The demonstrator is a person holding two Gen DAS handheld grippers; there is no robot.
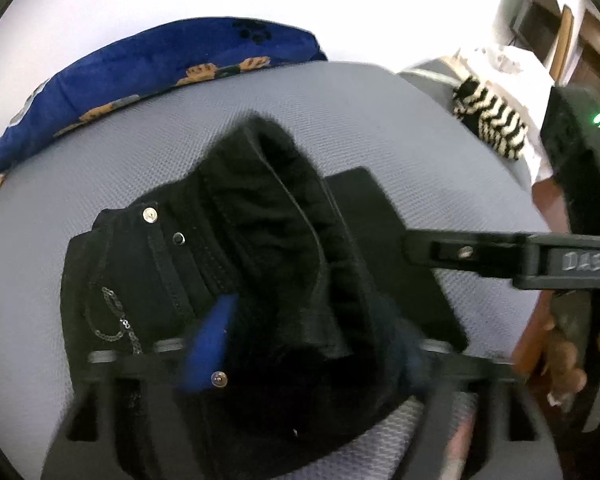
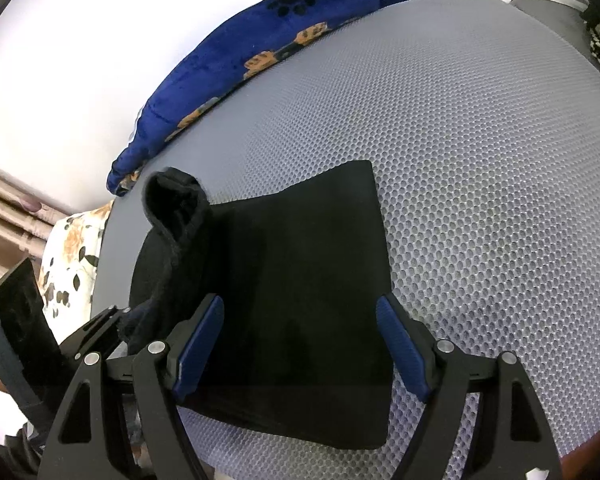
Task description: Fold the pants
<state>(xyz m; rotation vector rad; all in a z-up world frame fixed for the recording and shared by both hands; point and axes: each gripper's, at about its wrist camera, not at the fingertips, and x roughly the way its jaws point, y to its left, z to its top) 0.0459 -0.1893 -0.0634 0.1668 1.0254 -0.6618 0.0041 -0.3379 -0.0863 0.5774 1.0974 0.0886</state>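
Note:
Black pants lie on a grey mesh mat. In the left wrist view their waistband end, with metal snaps and a sequin trim, is bunched up and lifted between my left gripper's blue pads, which are shut on the cloth. In the right wrist view the folded flat part of the pants lies on the mat, with the raised waistband at its left. My right gripper is open, its blue pads straddling the folded part just above it. It also shows in the left wrist view.
A blue paw-print pillow lies along the mat's far edge, also in the right wrist view. A black-and-white striped cloth sits at the right. A floral cloth lies left of the mat.

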